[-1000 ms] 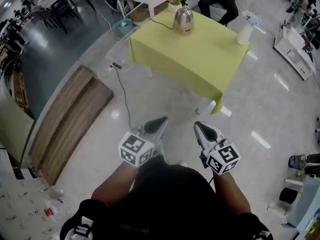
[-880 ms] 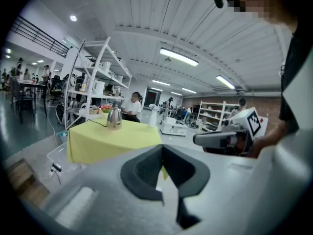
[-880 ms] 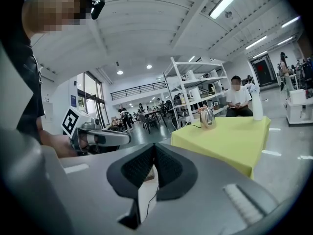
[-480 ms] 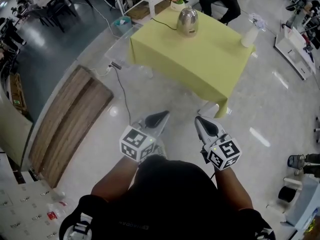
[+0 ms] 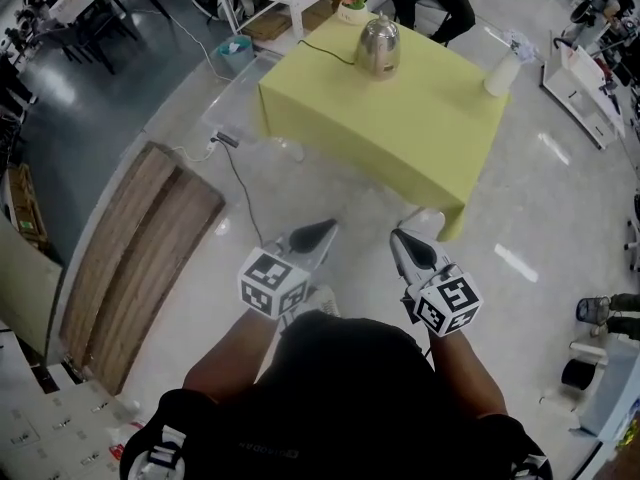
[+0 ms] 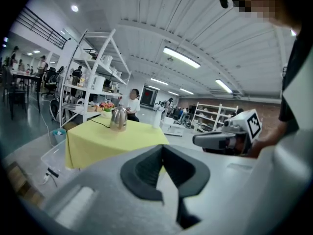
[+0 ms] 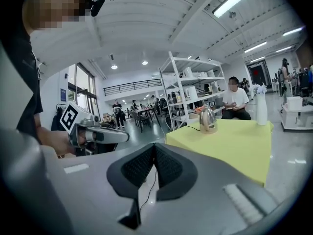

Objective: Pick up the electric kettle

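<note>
The polished steel electric kettle (image 5: 380, 46) stands upright at the upper centre of the head view, on the far side of the table under a yellow-green cloth (image 5: 400, 128). A black power cord (image 5: 330, 50) trails off it to the left. It is well apart from the left gripper (image 5: 322, 232) and right gripper (image 5: 401, 239), both clamped together on nothing at lower centre. Its rigid, rounded body looks slick and may be heavy with water, so the handle seems the surest hold, and the cord could tug.
</note>
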Demonstrator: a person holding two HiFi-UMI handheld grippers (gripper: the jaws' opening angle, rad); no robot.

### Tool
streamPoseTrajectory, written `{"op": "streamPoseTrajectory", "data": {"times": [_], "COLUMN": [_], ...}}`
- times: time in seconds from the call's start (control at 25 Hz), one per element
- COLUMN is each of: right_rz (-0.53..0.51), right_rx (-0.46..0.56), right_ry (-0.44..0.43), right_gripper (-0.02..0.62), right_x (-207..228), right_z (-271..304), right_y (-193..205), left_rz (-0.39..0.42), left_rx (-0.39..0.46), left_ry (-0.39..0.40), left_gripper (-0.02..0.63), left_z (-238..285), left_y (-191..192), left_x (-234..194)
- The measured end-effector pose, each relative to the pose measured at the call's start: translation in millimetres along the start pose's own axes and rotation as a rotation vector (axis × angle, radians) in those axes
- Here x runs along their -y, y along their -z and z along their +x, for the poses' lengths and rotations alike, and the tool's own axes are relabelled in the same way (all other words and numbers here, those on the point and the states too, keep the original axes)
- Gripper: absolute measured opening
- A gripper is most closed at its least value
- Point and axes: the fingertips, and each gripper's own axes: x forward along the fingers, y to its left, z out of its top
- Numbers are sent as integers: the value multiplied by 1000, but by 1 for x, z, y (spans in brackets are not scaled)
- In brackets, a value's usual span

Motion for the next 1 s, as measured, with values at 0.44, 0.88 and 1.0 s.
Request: {"op": "streamPoseTrajectory", "data": {"times": [0.44,0.88,1.0], "right_rz": [-6,-12,-13], "right_rx": [-7,-27,-13], "right_ry": [48,41,23], "right_gripper": [5,5,5], "right_x": [-17,-16,-16], "right_z": [37,56,66], "right_y": [-8,-7,-12], "left_rz": [25,25,22], "left_rx": [13,31,29], "left_ry": [31,8,-7], "left_gripper": [2,2,2], "left_z": [-19,-26,-26], "left_y": [-11,-13,-13], "left_x": [-41,-56,-61]}}
